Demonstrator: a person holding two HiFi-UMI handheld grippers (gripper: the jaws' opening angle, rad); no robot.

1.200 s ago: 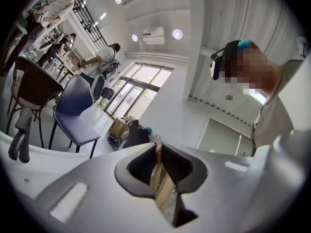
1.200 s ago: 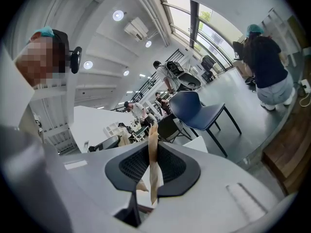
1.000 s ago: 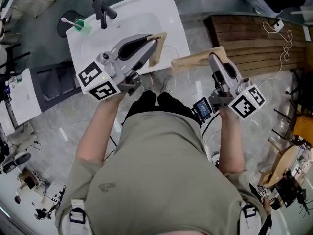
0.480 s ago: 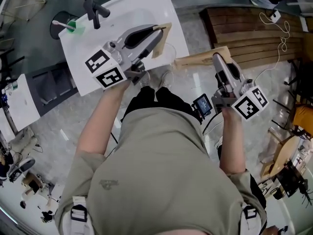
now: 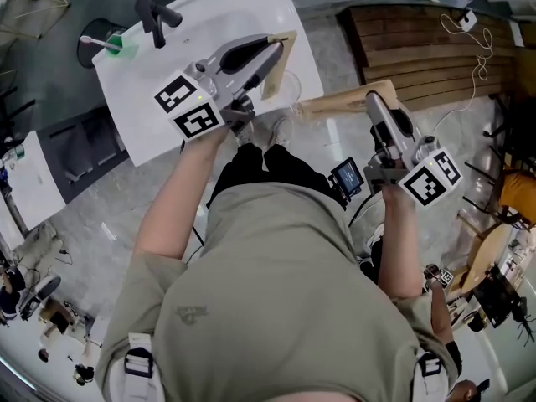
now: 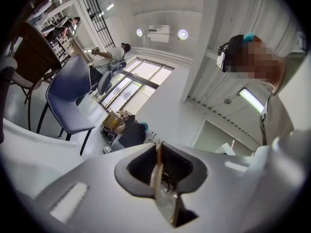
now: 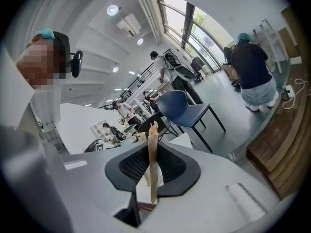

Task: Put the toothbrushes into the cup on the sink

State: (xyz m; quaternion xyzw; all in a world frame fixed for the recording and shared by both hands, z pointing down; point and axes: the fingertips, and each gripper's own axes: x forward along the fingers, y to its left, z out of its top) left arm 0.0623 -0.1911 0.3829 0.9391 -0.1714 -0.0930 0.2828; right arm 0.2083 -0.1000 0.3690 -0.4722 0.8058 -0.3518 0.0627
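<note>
Over sink (image 5: 146, 99): left jaws clamp packet (image 5: 277, 62) | right jaws clamp second packet (image 5: 342, 104)

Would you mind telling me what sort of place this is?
Likely a large open workshop or lab with a mock washroom corner, not a home bathroom: a white sink with its tap, a blue chair on open floor, and tall windows.

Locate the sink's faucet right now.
Head view, upper left: the black faucet stands at the far edge of the white sink, beyond and to the left of the left gripper.
</note>
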